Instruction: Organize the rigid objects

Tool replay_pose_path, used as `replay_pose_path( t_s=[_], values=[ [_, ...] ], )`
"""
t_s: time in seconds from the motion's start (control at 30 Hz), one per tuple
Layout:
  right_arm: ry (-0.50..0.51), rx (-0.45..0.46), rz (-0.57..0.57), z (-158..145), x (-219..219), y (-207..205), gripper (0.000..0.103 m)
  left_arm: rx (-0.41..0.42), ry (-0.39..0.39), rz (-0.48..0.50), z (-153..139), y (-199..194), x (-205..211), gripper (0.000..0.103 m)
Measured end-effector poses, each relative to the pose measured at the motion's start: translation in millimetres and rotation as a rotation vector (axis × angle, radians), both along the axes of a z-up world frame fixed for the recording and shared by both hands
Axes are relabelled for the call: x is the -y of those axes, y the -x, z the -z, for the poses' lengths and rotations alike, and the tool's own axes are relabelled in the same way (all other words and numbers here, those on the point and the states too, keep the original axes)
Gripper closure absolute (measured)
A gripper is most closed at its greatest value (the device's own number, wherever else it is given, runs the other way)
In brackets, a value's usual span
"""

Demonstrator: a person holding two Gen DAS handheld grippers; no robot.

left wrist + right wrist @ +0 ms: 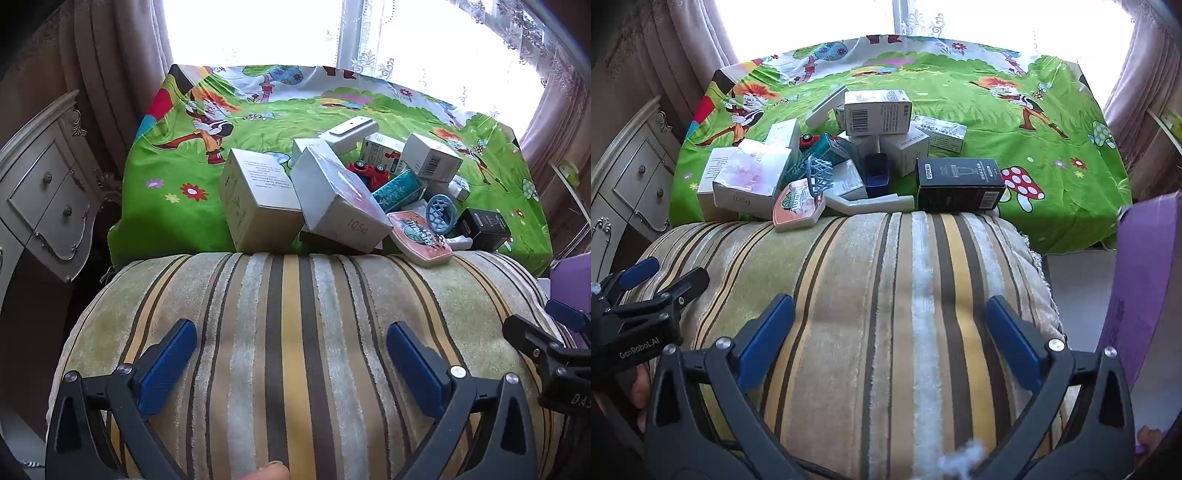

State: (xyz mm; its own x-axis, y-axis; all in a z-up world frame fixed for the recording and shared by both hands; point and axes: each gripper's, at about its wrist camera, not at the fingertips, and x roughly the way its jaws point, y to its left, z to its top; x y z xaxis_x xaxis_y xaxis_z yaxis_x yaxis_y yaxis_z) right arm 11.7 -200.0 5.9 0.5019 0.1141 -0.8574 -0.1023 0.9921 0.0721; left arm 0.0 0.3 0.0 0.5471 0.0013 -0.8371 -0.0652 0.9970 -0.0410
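Nearest the lens: striped plush cushion (288, 332), yellow/brown/cream bands, filling the lower part of both views. Left gripper (291, 354) hangs over it w/ jaws spread fully wide, nothing between them, blue pads angled down toward the fabric. Right gripper (890, 328) same: jaws at widest, empty, tilted steeply down over the cushion. Each gripper shows at the edge of the other's view, so the two sit side by side, apart. Beyond the cushion, a bench covered w/ a green cartoon cloth (1034, 122) carries the pile of rigid objects (849, 147), heaped left of centre, close to the cushion edge. In it: grey cube box (258, 199) at the left end, white box marked 105g (340, 206) leaning on it, pink-lidded tin (421, 236) at the front touching the cushion edge, light-blue plastic hoop (820, 173) resting on the tin, teal carton (397, 186), red toy car (365, 173) half buried, barcode box (877, 110) on top, black box (960, 184) at the right end, white angled plastic piece (868, 203) in front. Purple sheet (1145, 277) at far right. White drawer cabinet (44, 199) at left; bright window w/ curtains behind.
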Motion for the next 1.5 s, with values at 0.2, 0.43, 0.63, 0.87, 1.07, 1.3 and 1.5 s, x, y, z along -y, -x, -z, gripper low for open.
replay_pose_path(
  t_s=[0.2,0.43,0.63,0.87,1.07,1.3,1.5],
  values=[
    [-0.003,-0.004,-0.001,0.2,-0.2,-0.5,0.0,-0.006,-0.013,-0.002,-0.4,0.3,-0.3,0.0],
    [0.0,-0.003,-0.002,0.9,1.0,-0.8,0.0,-0.007,-0.014,-0.002,1.9,0.8,-1.9,0.0],
    [0.0,-0.003,-0.001,0.7,0.0,-1.0,0.0,-0.008,-0.014,-0.001,1.8,0.2,-1.8,0.0],
    [-0.002,-0.003,0.0,0.8,0.8,-2.1,0.0,-0.009,-0.018,-0.003,2.1,-1.1,-1.1,0.0],
    [-0.004,-0.006,0.001,1.2,2.1,-2.0,0.0,-0.013,-0.026,-0.003,1.8,-1.8,0.4,0.0],
    [-0.003,-0.005,0.0,0.8,1.2,-1.4,0.0,-0.016,-0.014,-0.008,2.1,-2.1,-1.1,0.0],
    [-0.011,0.011,0.002,1.7,2.3,0.3,0.0,-0.014,-0.017,-0.007,1.8,-1.5,-0.3,0.0]
  ],
)
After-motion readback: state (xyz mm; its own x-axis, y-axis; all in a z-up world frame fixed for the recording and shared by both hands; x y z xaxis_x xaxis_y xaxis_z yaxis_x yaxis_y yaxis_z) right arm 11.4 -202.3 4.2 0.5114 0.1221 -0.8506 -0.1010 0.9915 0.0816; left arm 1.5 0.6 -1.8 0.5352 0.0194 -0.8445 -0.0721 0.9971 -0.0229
